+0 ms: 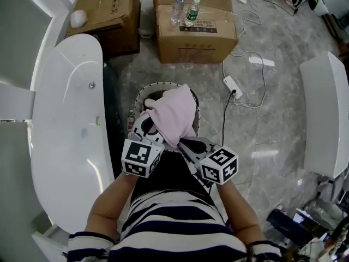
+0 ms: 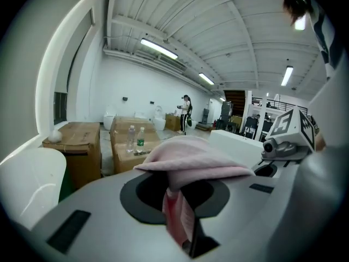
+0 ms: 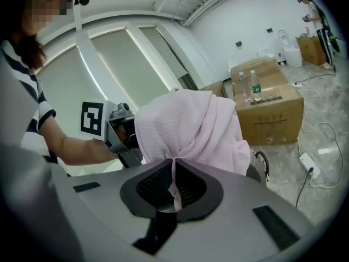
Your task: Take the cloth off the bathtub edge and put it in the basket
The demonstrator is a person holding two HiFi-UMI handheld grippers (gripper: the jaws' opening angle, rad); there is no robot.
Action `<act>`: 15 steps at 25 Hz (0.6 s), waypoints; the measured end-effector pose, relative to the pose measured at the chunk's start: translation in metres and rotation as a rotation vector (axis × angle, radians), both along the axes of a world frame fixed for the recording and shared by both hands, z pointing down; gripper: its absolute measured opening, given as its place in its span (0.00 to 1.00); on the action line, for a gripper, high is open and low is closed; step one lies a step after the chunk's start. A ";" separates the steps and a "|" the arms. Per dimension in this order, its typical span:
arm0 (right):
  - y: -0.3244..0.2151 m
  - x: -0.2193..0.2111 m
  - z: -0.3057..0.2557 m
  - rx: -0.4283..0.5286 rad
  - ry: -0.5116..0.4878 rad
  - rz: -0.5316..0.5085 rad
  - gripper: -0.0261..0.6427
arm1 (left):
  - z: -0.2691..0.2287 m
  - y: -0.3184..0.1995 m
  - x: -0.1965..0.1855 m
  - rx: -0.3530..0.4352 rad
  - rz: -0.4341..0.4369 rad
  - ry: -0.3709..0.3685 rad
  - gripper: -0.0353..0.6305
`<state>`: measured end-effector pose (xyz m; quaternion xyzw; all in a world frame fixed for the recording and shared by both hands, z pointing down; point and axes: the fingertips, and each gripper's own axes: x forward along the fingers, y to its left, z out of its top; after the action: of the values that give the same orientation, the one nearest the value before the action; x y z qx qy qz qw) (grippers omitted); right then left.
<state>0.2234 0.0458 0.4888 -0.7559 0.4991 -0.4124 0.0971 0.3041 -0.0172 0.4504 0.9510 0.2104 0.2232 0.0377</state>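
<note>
While the cloth (image 1: 173, 113) hangs over the basket (image 1: 144, 90) from above, the left gripper (image 2: 182, 217) clamps a thick fold in its own view; the right gripper (image 3: 173, 195) pinches only a thin edge, which could slip, spilling cloth outside.

the person wears a short-sleeved shirt (image 1: 174, 231) in broad black and white stripes, with a sleeve (image 3: 42, 113) that ends above the elbow. the left gripper (image 1: 146, 127) and right gripper (image 1: 184, 144) have smooth grey housings with a black recess round the jaws (clear in both gripper views). the left cube (image 1: 140, 157) and right cube (image 1: 219, 165) are white with black square markers.
</note>
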 end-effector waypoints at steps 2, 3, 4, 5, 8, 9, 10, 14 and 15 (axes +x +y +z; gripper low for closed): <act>0.002 -0.001 0.016 -0.024 -0.032 0.010 0.10 | 0.021 -0.002 -0.003 0.015 0.000 -0.048 0.16; 0.004 -0.001 0.024 -0.037 -0.046 0.016 0.10 | 0.032 -0.003 -0.005 0.025 0.002 -0.073 0.16; 0.005 -0.001 0.033 -0.051 -0.059 0.022 0.10 | 0.043 -0.005 -0.006 0.033 0.005 -0.097 0.16; 0.005 0.000 0.041 -0.065 -0.071 0.028 0.10 | 0.054 -0.006 -0.008 0.042 0.008 -0.121 0.16; 0.005 0.002 0.065 -0.103 -0.099 0.045 0.10 | 0.087 -0.013 -0.012 0.062 0.018 -0.187 0.16; 0.005 0.003 0.073 -0.115 -0.107 0.051 0.10 | 0.097 -0.015 -0.014 0.069 0.022 -0.208 0.16; 0.006 0.004 0.080 -0.127 -0.115 0.057 0.10 | 0.108 -0.016 -0.016 0.078 0.025 -0.228 0.16; 0.007 0.003 0.110 -0.178 -0.147 0.072 0.10 | 0.149 -0.021 -0.025 0.116 0.048 -0.323 0.16; 0.007 0.003 0.117 -0.191 -0.157 0.077 0.10 | 0.158 -0.022 -0.028 0.123 0.055 -0.348 0.16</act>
<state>0.2262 0.0533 0.6057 -0.7456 0.4191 -0.5120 0.0794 0.2760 -0.0395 0.6087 0.8924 0.2128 0.3977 0.0091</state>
